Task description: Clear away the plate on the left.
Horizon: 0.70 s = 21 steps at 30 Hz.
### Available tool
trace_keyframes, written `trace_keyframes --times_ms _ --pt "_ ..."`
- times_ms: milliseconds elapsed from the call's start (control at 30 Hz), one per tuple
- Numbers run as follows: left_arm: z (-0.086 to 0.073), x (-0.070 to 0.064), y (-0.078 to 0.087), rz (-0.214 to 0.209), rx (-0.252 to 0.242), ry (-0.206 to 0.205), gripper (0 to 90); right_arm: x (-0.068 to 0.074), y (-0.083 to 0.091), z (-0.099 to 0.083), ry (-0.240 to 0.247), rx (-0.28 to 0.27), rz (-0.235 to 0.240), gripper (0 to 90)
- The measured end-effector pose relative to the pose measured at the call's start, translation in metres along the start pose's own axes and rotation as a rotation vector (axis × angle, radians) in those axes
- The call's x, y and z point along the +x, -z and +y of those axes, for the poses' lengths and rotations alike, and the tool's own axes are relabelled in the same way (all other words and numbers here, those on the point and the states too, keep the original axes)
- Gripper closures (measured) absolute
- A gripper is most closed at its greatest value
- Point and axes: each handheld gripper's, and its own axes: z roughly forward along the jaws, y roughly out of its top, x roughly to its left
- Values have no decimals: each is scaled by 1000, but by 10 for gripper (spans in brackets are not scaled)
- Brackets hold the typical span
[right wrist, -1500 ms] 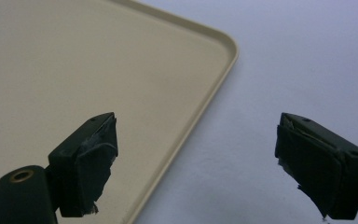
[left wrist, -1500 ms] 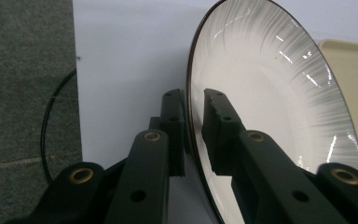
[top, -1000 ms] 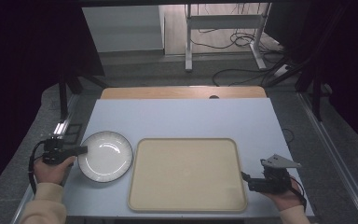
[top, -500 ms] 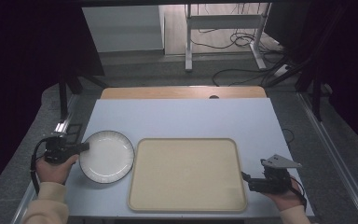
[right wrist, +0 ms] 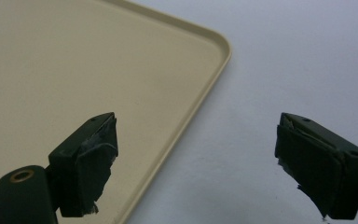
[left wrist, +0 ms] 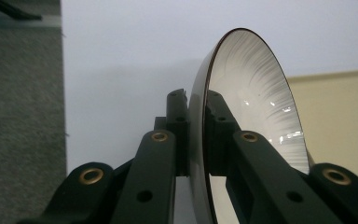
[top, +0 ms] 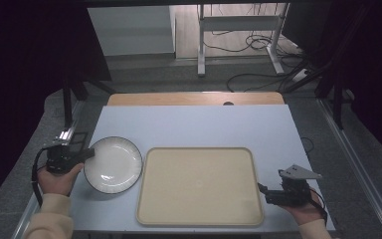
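A white plate (top: 113, 165) with a dark rim and fine ribbed lines is at the left of the pale table (top: 194, 124). My left gripper (top: 87, 154) is shut on its left rim. In the left gripper view the plate (left wrist: 256, 102) stands edge-on, with my left gripper (left wrist: 196, 100) clamping one jaw on each face of the rim. Whether the plate rests on the table or hangs just above it I cannot tell. A beige tray (top: 199, 185) lies empty to the right of the plate. My right gripper (top: 263, 191) is open at the tray's right edge. In the right gripper view my right gripper (right wrist: 196, 158) straddles the rim of the tray (right wrist: 74, 70).
A wooden board (top: 194, 98) lies along the table's far edge. Beyond it are a metal stand (top: 238, 40) and cables on the floor. A dark frame post (top: 67, 99) rises at the table's left rear corner.
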Motion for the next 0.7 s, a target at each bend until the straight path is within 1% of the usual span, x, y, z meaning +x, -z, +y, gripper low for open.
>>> trace_keyframes --times_ms 33,67,100,133,167,300,400,467,533,700 --pt "1 2 3 -13 -14 13 831 0 0 0 0 -1 0 135" --pt "1 2 3 -13 -14 13 830 0 0 0 0 -1 0 135" --pt "1 3 6 -34 -34 31 832 0 0 0 -1 0 -1 135" --pt "1 3 6 -34 -34 31 831 0 0 0 -1 0 -1 135" --pt "1 4 9 -44 -43 36 831 0 0 0 0 1 0 136" --pt "3 7 19 -74 -88 59 829 0 -1 0 -1 3 -1 135" --pt "3 7 23 -78 -103 64 829 0 -1 0 0 4 -2 136" --pt "5 6 28 -67 -110 60 829 0 -2 0 0 7 -1 136" --pt "6 6 29 -61 -114 55 826 0 -2 0 0 9 -3 136" --pt "6 6 35 -72 -128 62 827 -1 -1 0 -5 5 -15 137"
